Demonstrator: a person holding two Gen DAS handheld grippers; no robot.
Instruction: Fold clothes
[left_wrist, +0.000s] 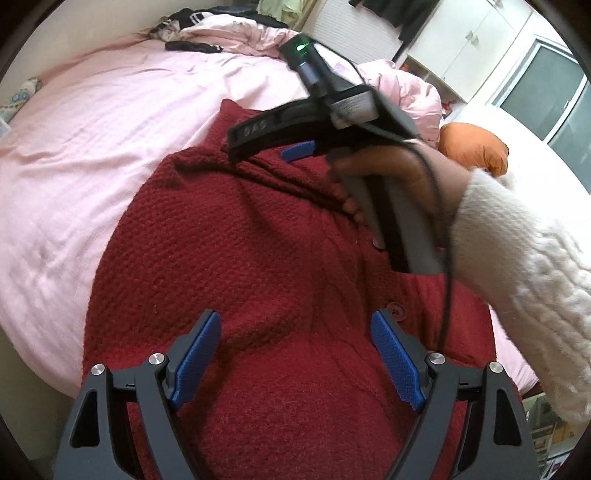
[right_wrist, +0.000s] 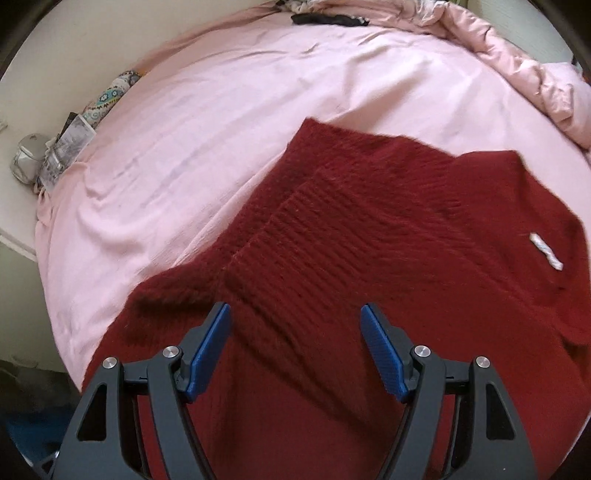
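Left hand-held gripper (left_wrist: 295, 354) hovering over a dark red knitted cardigan (left_wrist: 258, 258), blue pads spread wide, nothing between them but the knit below. Cardigan spread flat on a bed with a pink sheet (left_wrist: 92, 147), directly beneath and ahead of the fingers, a round red button (left_wrist: 396, 309) just beside the right-hand pad. Further ahead and to the right, right hand-held gripper (left_wrist: 266, 149) held above the cardigan by a hand (left_wrist: 388, 173) in a cream cable-knit sleeve (left_wrist: 524, 269), a black cable trailing from it. Beyond that, an orange cushion (left_wrist: 476, 147) and a rumpled pink duvet (left_wrist: 406, 88) at the far edge of the bed.

From the right wrist view: right hand-held gripper (right_wrist: 295, 347) likewise open wide, pads apart and clamping nothing, pointing down at the cardigan (right_wrist: 369, 240). Ribbed sleeve (right_wrist: 280, 221) folded across the body, lying just ahead of the fingertips and running away up-left. White label (right_wrist: 546, 251) on the knit well off to the right. Pink sheet (right_wrist: 184, 129) stretching ahead and left of the garment.
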